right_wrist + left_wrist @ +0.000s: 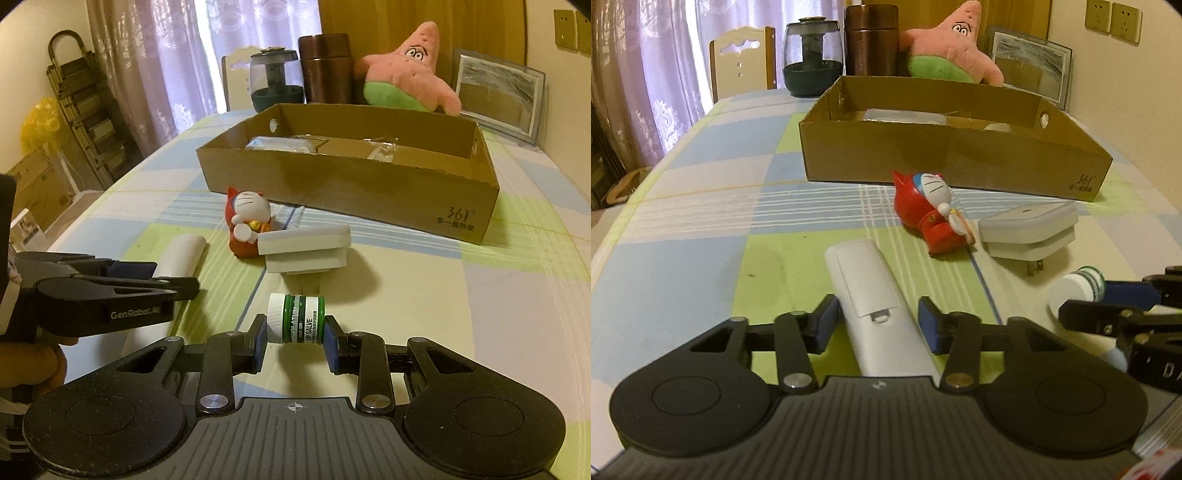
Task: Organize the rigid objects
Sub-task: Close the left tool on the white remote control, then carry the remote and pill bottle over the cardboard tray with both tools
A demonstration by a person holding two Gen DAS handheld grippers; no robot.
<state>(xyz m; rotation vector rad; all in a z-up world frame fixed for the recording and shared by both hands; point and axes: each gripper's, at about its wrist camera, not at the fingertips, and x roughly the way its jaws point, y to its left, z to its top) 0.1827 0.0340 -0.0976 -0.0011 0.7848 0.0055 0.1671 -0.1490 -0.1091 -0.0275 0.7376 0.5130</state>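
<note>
The left tongs (878,323) were seen straddling the near end of a long white plastic remote control (871,306), which lay face down on the checked tablecloth (701,221) and pointed away toward the box. The blue pads stood on either side of its body with narrow gaps showing, so the tongs were judged apart and the remote not yet pinched.

Ahead of these tongs and slightly to their right, a red and blue cartoon cat figurine (932,218) was lying on its side. Just right of it, two white plastic plug adapters (1028,232) were stacked. Beyond all of these, well ahead of both tongs, the open brown cardboard box (960,162) was standing with a few pale items already inside.

To the right, the right tongs (295,341) were clamped on a small green and white lip salve jar (297,319), held sideways by its cap and base; whether it was lifted off the cloth could not be told.

The step in hand was judged to be picking up: the jar secured, the remote still to be gripped. The next move would call for the left pads to be closed squarely on the remote, and both items to be carried over the near wall of the box and lowered inside.
</note>
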